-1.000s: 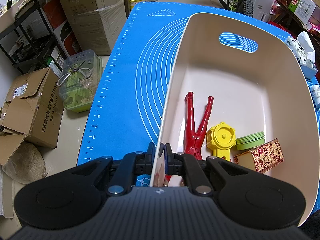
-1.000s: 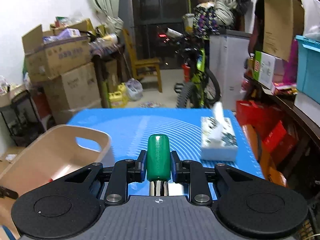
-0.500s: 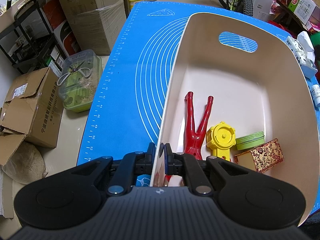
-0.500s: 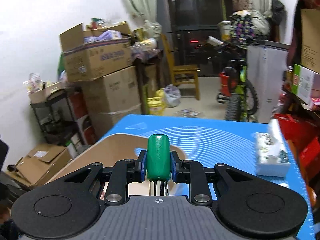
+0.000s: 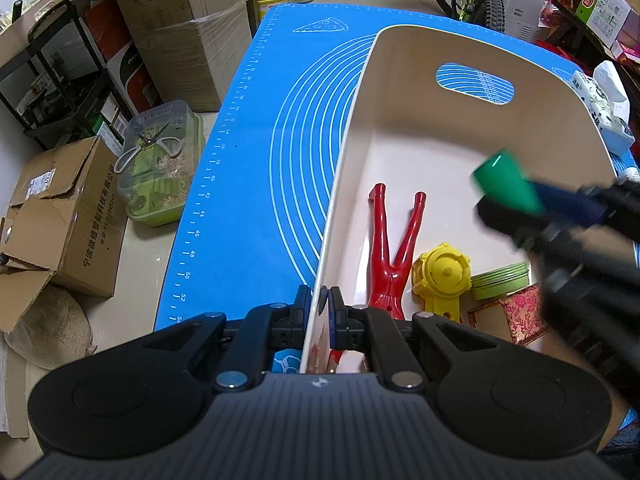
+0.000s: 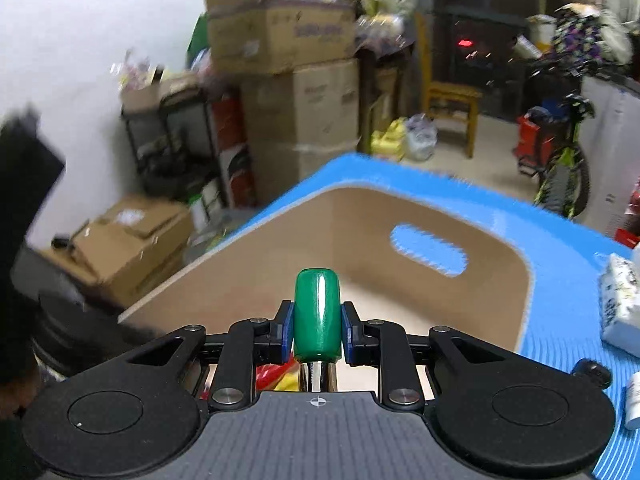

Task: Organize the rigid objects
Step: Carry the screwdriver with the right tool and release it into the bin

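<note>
A cream bin (image 5: pixel 400 128) stands on the blue mat (image 5: pixel 288 128). My left gripper (image 5: pixel 320 312) is shut on its near left rim. Inside lie a red two-pronged tool (image 5: pixel 394 248), a yellow round gadget (image 5: pixel 442 274), a green tin (image 5: pixel 500 278) and a floral box (image 5: pixel 516 314). My right gripper (image 6: pixel 318 330) is shut on a green-handled tool (image 6: pixel 318 316) with a metal shaft. It hangs over the bin (image 6: pixel 280 260). In the left wrist view the green handle (image 5: pixel 506 182) enters from the right, blurred, above the bin's right side.
A tissue box (image 5: pixel 604 110) and a small white bottle (image 6: pixel 634 396) lie on the mat right of the bin. Cardboard boxes (image 5: pixel 60 208), a clear tub with scissors (image 5: pixel 160 160) and a black shelf (image 5: pixel 60 80) crowd the floor on the left. A bicycle (image 6: pixel 560 160) stands behind.
My right gripper has swung left with the green-handled tool, from over the bare mat near the tissue box to above the bin, and now shows in the left wrist view. The left gripper has not moved.
</note>
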{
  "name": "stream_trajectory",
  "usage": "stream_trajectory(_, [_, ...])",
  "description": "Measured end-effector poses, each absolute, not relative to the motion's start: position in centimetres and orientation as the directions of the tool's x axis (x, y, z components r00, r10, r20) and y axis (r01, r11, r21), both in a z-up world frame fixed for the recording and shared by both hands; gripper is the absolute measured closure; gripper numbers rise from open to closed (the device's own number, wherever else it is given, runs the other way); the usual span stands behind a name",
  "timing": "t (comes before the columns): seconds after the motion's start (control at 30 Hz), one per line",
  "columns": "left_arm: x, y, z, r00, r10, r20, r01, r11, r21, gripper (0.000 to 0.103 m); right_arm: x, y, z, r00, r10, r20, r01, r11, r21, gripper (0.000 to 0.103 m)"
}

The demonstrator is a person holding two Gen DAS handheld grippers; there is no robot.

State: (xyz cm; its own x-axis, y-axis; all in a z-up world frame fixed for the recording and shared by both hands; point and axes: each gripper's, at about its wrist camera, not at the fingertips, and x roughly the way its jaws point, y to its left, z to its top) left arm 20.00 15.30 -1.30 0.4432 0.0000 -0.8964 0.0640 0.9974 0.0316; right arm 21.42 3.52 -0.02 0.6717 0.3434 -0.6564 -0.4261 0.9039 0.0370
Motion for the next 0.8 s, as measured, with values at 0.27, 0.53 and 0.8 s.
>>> stream_trajectory(0.27, [20.0, 15.2, -1.3, 0.447, -0.001, -0.894, 0.066, 0.997, 0.032, 0.093, 21.4, 5.6, -2.0, 0.579, 0.317, -0.751, -0.476, 0.88, 0.004, 0.07])
stream_trajectory(0.53, [20.0, 15.2, -1.3, 0.445, -0.001, -0.896, 0.066, 0.997, 0.031, 0.093, 20.9, 1.9, 0.5, 0.649, 0.365, -0.667, -0.41, 0.907, 0.098, 0.042])
stream_trajectory(0.8, [20.0, 15.3, -1.4, 0.446, 0.0, -0.895, 0.067, 0.997, 0.034, 0.093, 21.4, -4.8, 3.2, 0.777, 0.288, -0.56, -0.255, 0.957, 0.138, 0.025])
